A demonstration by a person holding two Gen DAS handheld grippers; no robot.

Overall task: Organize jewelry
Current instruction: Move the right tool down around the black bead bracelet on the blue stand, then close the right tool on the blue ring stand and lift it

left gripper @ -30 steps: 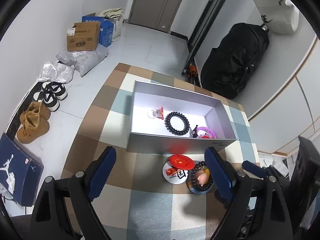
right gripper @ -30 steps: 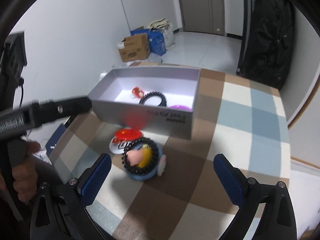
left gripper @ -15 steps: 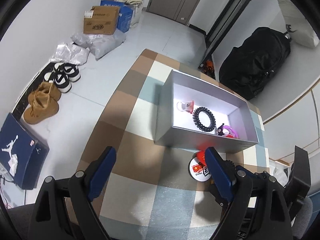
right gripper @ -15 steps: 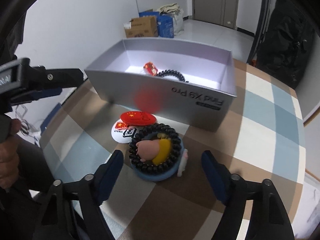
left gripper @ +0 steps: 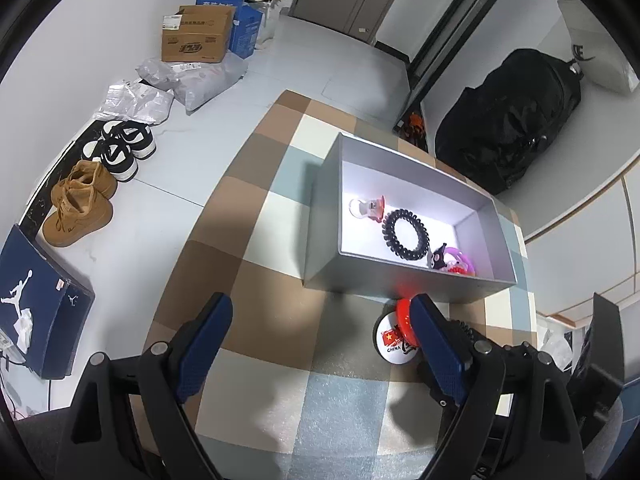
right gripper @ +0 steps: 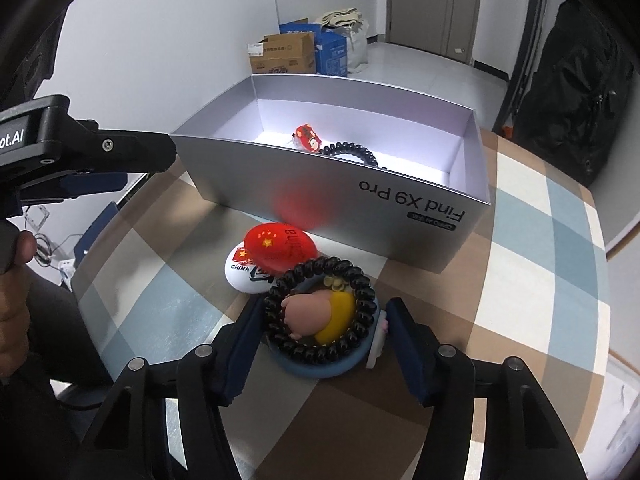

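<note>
A silver open box (right gripper: pixel 332 184) stands on the checked table (right gripper: pixel 540 272); it also shows in the left wrist view (left gripper: pixel 320 240). Inside lie a black coil hair tie (left gripper: pixel 406 234), a red-and-clear clip (left gripper: pixel 368 209) and a purple ring (left gripper: pixel 460 260). In front lie a red flag badge (right gripper: pixel 280 250) on a white badge (right gripper: pixel 240 272). A black bead bracelet (right gripper: pixel 320 308) rests on a round blue toy with a pink figure (right gripper: pixel 312 316). My right gripper (right gripper: pixel 320 344) has its jaws closed around the blue toy. My left gripper (left gripper: pixel 316 340) is open and empty, left of the badges.
Left of the table, on the floor, are shoes (left gripper: pixel 80 204), a blue shoebox (left gripper: pixel 36 300), plastic bags (left gripper: pixel 180 80) and cardboard boxes (left gripper: pixel 196 34). A black bag (left gripper: pixel 508 120) leans at the back right. The left gripper's arm (right gripper: pixel 80 152) reaches in beside the box.
My right gripper has moved forward and closed its jaws around the blue toy with the bracelet. My left gripper has drawn back and to the left, still open.
</note>
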